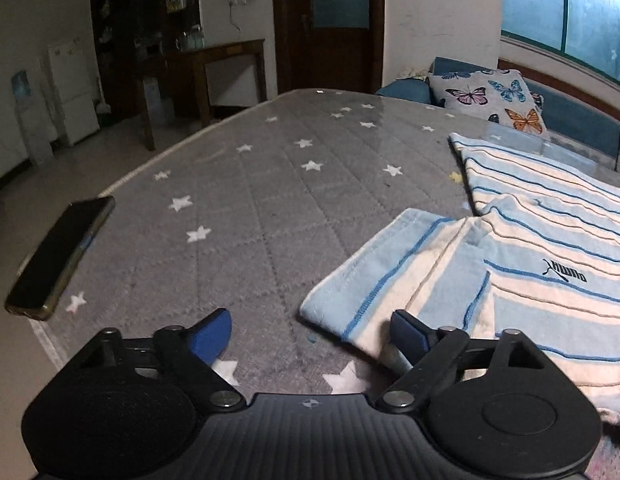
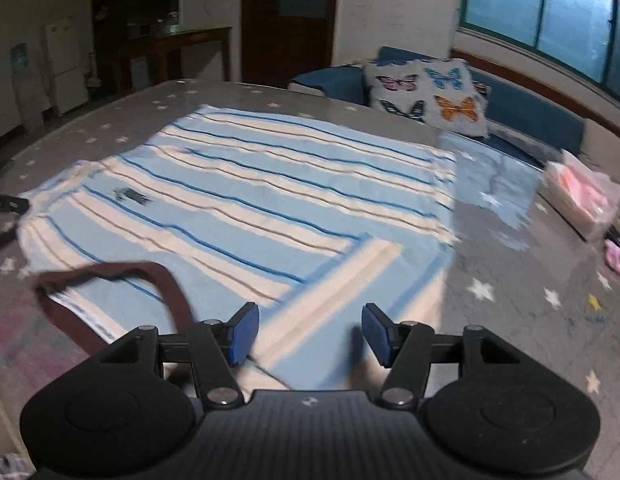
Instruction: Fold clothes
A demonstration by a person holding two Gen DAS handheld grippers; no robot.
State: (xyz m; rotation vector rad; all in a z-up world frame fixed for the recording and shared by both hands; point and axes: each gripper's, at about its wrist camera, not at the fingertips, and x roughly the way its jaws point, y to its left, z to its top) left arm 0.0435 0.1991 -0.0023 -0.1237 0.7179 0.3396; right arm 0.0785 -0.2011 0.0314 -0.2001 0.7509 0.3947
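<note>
I held both sets of fingers spread, left gripper (image 1: 310, 334) by the striped shirt's (image 1: 542, 248) sleeve (image 1: 374, 280); a shallow pinch risked slipping, and the phone (image 1: 60, 254) overhung the tabletop (image 1: 250, 184) edge.

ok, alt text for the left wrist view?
The open left gripper hovers over a grey star-print mat, its right finger by the sleeve of a blue-and-cream striped shirt lying flat. A dark phone rests at the mat's left edge; a butterfly pillow sits behind.
</note>
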